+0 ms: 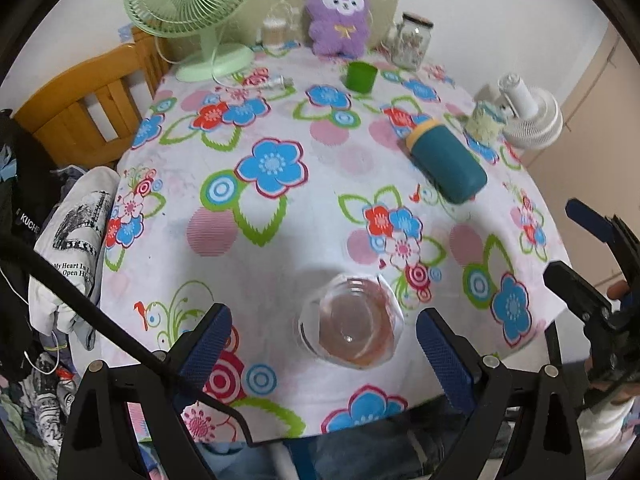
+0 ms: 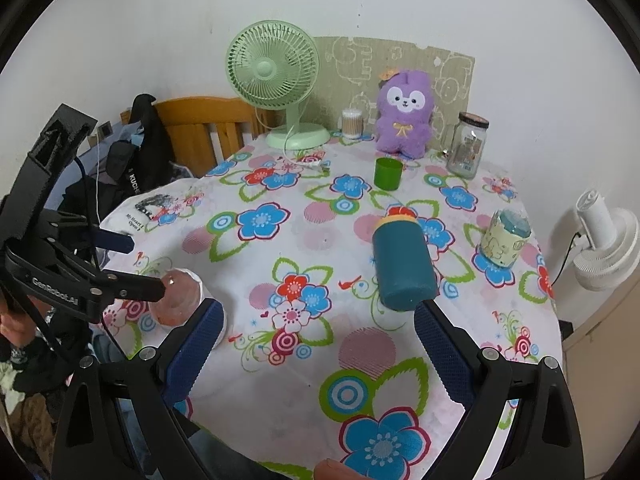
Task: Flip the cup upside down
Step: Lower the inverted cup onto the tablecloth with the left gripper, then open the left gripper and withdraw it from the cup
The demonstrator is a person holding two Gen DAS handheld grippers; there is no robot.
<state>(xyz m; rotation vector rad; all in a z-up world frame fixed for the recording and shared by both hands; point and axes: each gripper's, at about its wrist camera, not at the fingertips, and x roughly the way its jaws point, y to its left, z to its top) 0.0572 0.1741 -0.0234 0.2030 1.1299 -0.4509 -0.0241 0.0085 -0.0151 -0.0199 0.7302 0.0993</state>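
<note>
Left tongs (image 1: 320, 344) wide open, 1 blue pad on each side of the clear glass cup (image 1: 351, 326), not touching it. Looks like hanging just above, mouth of the cup facing up, so not flipped yet. Cup stands near the front edge of the flowery worktop (image 1: 280, 208). Right tongs (image 2: 316, 344) open too, holding nothing, off to the side over bare cloth. Further out: a teal bottle (image 1: 446, 162) lying down, a green cup (image 1: 361, 76), a purple plush (image 1: 339, 14). Nothing done so far. Still to do: close on the cup, lift, turn over, set down on its rim.
</note>
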